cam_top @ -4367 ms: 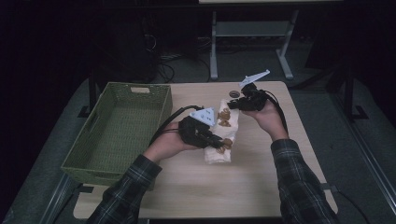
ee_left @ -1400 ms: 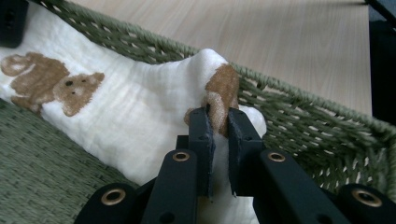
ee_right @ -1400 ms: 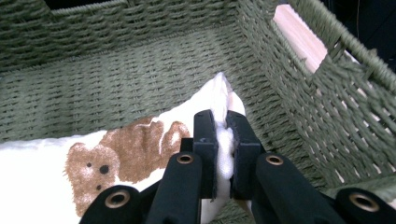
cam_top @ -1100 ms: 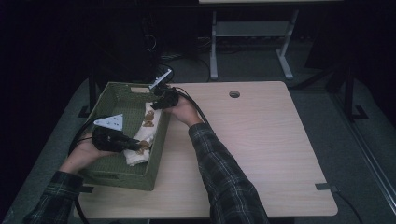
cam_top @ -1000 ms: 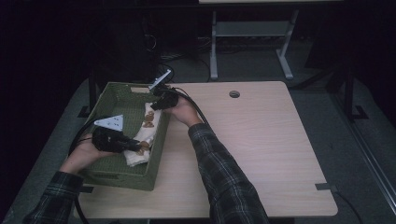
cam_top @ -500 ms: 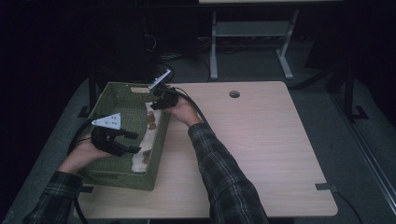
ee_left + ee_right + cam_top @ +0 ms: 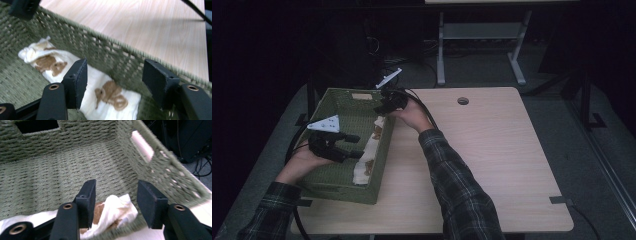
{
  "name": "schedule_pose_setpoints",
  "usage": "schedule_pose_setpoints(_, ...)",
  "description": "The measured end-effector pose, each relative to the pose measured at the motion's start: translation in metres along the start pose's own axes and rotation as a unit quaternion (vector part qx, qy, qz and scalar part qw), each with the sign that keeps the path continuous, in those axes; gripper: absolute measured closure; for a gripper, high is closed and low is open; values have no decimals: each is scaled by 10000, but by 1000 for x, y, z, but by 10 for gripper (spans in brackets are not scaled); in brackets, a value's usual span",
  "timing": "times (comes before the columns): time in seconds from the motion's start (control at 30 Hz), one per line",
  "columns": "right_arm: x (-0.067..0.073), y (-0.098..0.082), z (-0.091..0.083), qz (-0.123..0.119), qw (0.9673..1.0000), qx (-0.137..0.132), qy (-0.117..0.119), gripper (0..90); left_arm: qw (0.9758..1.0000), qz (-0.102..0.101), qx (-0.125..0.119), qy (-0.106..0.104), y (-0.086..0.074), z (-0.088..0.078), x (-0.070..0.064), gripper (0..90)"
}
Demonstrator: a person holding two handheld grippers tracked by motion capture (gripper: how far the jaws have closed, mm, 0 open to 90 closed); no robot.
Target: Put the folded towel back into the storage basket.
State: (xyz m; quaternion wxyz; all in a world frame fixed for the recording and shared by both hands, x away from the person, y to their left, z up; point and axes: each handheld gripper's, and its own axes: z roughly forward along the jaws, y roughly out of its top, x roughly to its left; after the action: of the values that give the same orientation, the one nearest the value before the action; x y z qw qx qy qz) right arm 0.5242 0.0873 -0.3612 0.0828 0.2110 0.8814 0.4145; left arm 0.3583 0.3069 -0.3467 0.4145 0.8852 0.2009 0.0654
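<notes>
1. The left gripper [image 7: 354, 146], at mid-left of the high view, has just been opening; its jaws stand spread, pinching nothing.
2. The right gripper [image 7: 381, 109], above it, has also just been opening, its jaws spread and clear of the cloth.
3. The white cloth [image 7: 368, 155] lies inside the green basket [image 7: 343, 185], against its right wall.
4. The basket sits at the left of the wooden table [image 7: 492, 155].

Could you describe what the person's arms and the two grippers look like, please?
Both arms wear dark plaid sleeves. The left gripper and the right gripper are black, each with flat rectangular jaw pads, brass-coloured rivets, a grey three-cornered plate on top and a trailing black cable.
</notes>
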Motion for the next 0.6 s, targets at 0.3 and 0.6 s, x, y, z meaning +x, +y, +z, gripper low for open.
schedule_pose_setpoints(0.3, -9, -12, -44, 72, 9997, -193, -126, 406, 9999, 31, -17, 152, 30, 8, -9, 337)
schedule_pose_setpoints(0.6, -26, -46, -95, 250, 9985, -208, -442, 332, 9995, 54, -58, 306, 67, 33, -25, 250)
